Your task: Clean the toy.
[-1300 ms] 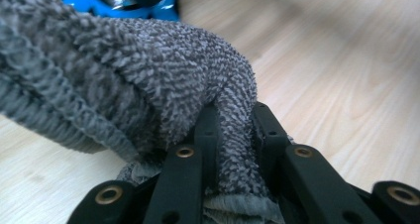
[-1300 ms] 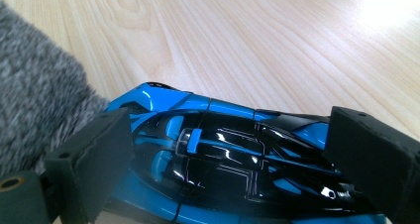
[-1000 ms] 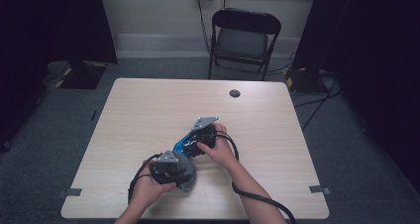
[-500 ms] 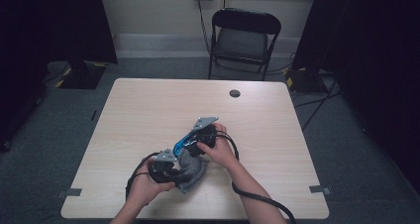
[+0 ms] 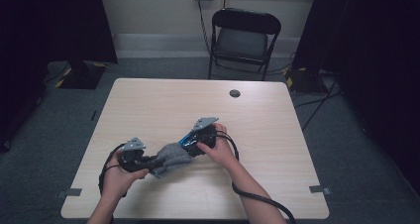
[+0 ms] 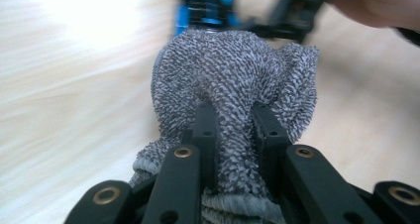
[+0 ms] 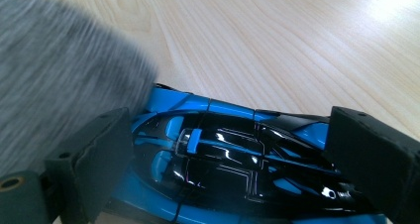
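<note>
Two grippers meet near the front middle of the table (image 5: 148,100) in the high view: the left gripper (image 5: 153,161) points toward the right one with its jaws pressed together on a grey knitted cloth (image 5: 171,159), and the right gripper (image 5: 190,143) holds a blue and black toy car (image 5: 187,140) just beyond that cloth. The cloth lies bunched between both tools, touching the tabletop, and its far end reaches the car. Wide bare wood lies behind and to both sides of the hands; the front table edge is near the forearms. A small dark round cap (image 5: 235,93) sits well apart near the far edge, and a black folding chair (image 5: 245,38) stands beyond the table. In the left gripper view, the left gripper (image 6: 233,120) pinches a fold of the cloth (image 6: 233,70) tightly, knit bulging above and between the black jaws; the car (image 6: 205,8) and the other gripper appear blurred just past the cloth. In the right gripper view, the right gripper (image 7: 228,149) clamps the car (image 7: 233,154) across its body, one jaw at each end, with the pads against the glossy shell. The cloth (image 7: 54,65) shows as a grey blur at the car's left end; whether it touches cannot be told. Open tabletop extends beyond. No writing or brand can be read in any view.
</note>
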Demonstrator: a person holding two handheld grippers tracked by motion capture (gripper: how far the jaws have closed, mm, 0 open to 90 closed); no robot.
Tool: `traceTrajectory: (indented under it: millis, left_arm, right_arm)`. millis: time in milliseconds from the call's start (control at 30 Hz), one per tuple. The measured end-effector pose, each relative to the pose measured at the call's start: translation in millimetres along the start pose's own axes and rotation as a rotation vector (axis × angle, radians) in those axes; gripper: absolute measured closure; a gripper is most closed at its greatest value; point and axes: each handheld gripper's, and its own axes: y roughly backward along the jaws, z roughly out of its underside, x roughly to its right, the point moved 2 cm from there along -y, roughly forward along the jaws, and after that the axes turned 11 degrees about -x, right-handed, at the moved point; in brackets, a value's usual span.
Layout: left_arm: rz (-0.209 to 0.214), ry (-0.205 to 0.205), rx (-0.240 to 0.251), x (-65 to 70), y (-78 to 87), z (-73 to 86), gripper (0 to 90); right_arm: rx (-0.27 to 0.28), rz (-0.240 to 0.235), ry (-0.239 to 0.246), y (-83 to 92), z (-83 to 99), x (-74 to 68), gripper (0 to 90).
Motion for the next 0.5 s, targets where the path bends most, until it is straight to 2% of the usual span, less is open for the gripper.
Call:
traceTrajectory:
  millis: [33,200,233,300,367,500]
  left_arm:
    - [-0.015,0.029,0.022,-3.7,1.2,1.1,76.0]
    - [-0.090,0.089,0.063,-22.3,5.4,4.1,76.0]
    - [-0.115,0.095,0.068,-27.2,5.1,4.6,75.9]
    - [-0.121,0.104,0.070,-28.7,4.2,4.6,75.9]
    - [-0.143,0.111,0.080,-32.0,1.7,4.1,75.9]
    - [-0.191,0.125,0.069,-35.0,-7.7,1.4,75.8]
  right_arm:
    - [0.001,-0.001,-0.001,0.0,0.2,0.0,4.4]
    - [0.002,-0.001,0.002,0.0,0.3,0.2,4.4]
    - [0.002,-0.001,0.001,0.0,0.3,0.2,4.4]
    - [0.001,-0.001,0.002,0.0,0.2,0.2,4.4]
    - [0.001,-0.001,0.002,0.0,0.2,0.3,4.4]
    - [0.000,-0.001,0.001,-0.1,0.1,0.2,4.3]
